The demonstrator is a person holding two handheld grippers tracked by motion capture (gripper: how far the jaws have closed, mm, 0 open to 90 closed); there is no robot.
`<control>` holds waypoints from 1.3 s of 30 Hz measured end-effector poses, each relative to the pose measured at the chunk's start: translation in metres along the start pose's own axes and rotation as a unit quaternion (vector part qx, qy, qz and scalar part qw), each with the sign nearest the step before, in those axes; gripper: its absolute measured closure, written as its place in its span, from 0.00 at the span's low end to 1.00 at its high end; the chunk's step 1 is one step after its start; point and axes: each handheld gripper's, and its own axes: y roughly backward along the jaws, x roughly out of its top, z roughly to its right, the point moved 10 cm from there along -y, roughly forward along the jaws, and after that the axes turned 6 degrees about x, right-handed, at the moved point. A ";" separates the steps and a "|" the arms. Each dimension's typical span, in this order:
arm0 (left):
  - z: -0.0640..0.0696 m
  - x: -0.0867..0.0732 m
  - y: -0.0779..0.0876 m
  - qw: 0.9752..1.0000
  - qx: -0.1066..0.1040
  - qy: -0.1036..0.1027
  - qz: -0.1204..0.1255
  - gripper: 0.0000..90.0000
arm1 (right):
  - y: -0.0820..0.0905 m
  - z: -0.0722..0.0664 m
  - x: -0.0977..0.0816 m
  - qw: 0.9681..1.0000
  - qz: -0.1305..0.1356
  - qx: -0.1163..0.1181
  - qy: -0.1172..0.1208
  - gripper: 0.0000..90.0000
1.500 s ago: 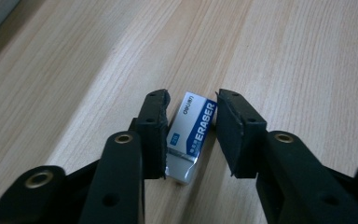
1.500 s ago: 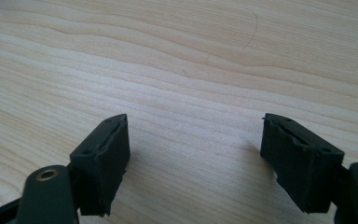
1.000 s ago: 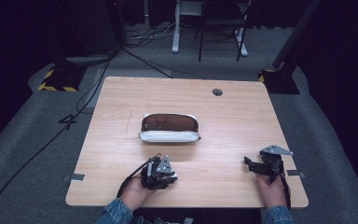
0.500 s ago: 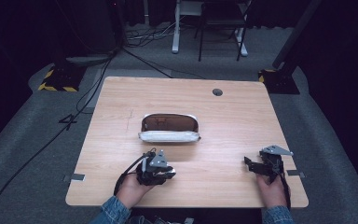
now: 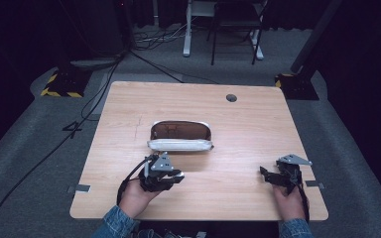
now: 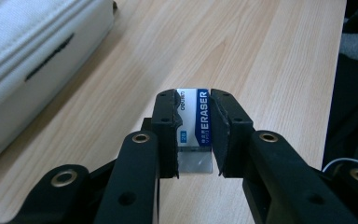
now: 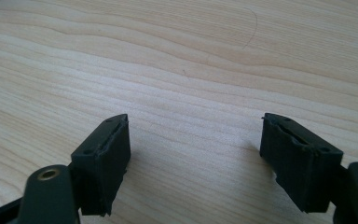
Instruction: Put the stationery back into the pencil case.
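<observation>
The eraser (image 6: 195,128) was clamped between the jaws of the left gripper (image 5: 161,174), which had been lifted off the table (image 5: 238,124) since a second earlier, just short of the open pencil case (image 5: 180,136). Dropping it in seemed next. The right gripper (image 5: 278,177) was held wide, empty.

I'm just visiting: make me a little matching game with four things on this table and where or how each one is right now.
Things:
1. eraser
2. pencil case
3. right gripper
4. cable hole

States:
A. lying open mid-table
B. jaws wide apart, nothing between them
C. near the table's far edge
D. clamped between the left gripper jaws

Pairs: 1-D, 2-A, 3-B, 4-C
</observation>
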 end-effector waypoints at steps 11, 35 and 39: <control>-0.010 0.014 0.014 0.999 0.019 0.006 0.035 0.81 | 0.000 0.000 0.000 1.000 0.000 0.000 0.000 0.28; -0.055 0.067 0.041 0.992 0.057 0.039 0.102 0.81 | 0.000 0.000 0.000 1.000 0.000 0.001 0.000 0.28; -0.064 0.073 0.039 0.992 0.061 0.049 0.102 0.81 | 0.000 0.000 0.000 1.000 0.000 0.001 -0.001 0.28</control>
